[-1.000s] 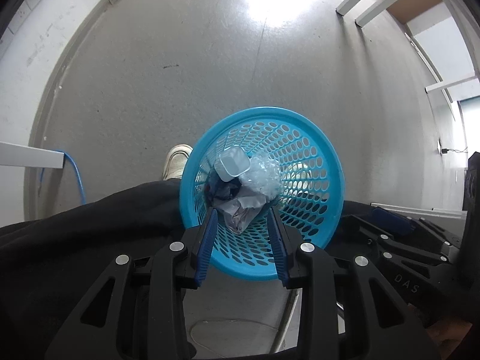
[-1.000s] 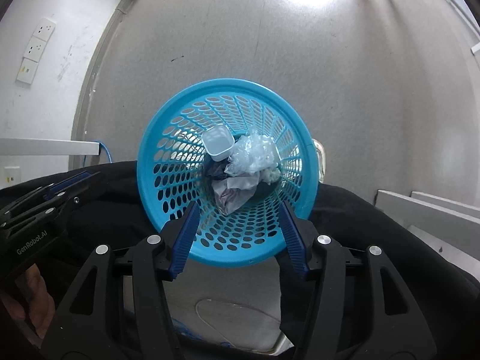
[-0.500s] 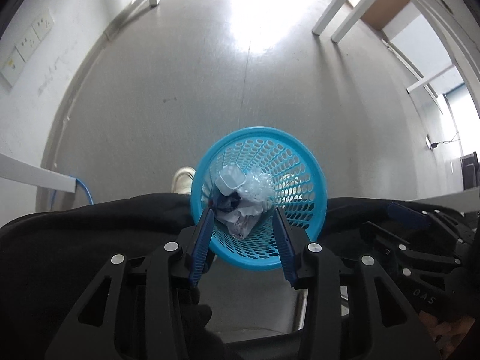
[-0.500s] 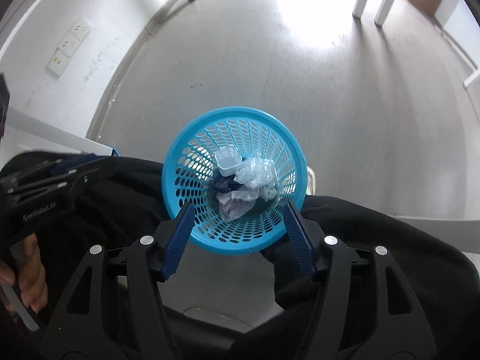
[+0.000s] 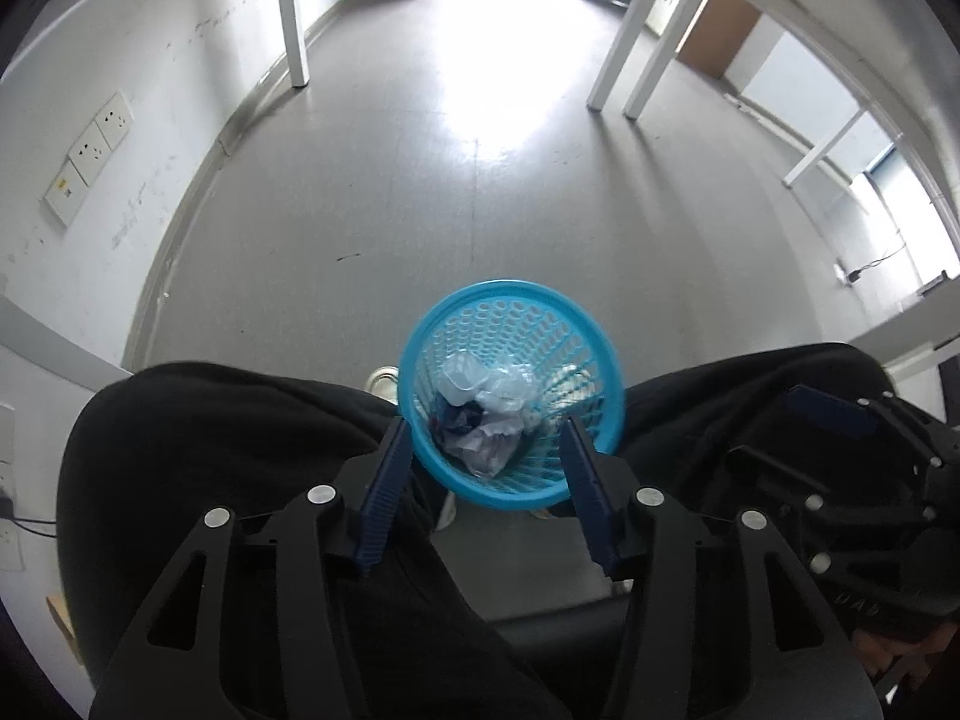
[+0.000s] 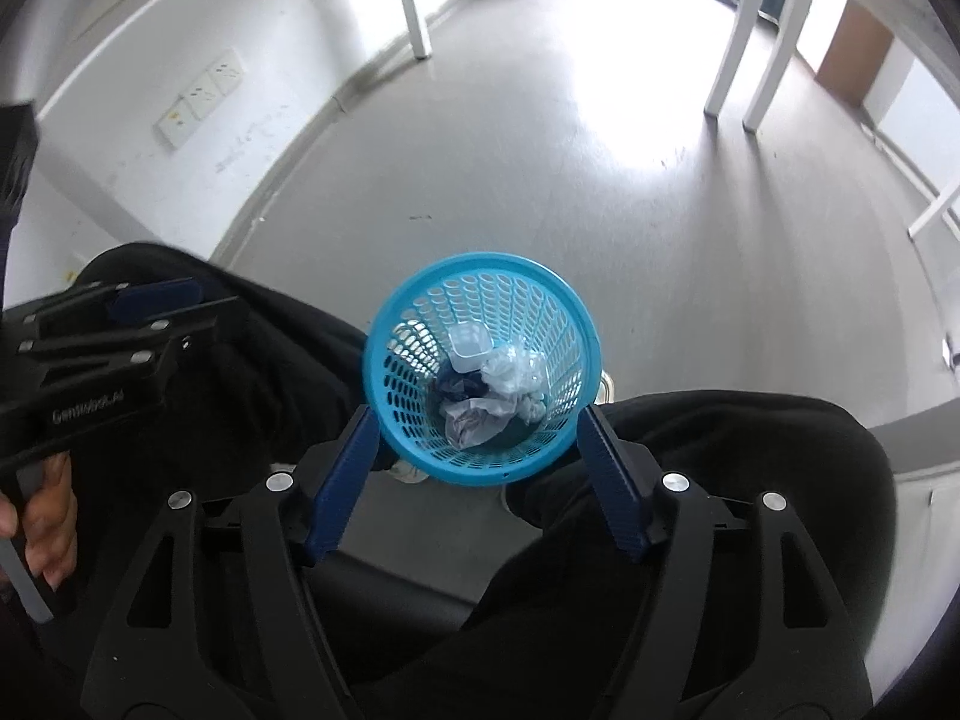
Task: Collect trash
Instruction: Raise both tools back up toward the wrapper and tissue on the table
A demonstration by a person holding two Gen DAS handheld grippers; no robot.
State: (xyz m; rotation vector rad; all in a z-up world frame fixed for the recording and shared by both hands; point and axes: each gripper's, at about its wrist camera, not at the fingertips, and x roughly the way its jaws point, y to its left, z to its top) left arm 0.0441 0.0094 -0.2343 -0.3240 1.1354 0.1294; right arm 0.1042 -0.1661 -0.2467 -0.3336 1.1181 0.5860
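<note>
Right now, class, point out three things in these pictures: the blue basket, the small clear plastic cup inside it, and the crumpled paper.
blue basket (image 6: pixel 414 450), right wrist view, on its near rim.
clear plastic cup (image 6: pixel 469 341), right wrist view, on its open mouth.
crumpled paper (image 5: pixel 486 447), left wrist view, on the middle of the wad.

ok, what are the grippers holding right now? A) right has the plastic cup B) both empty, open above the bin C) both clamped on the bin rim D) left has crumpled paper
B: left gripper and right gripper gape empty above the blue basket; crumpled paper and plastic cup lie inside it.
</note>
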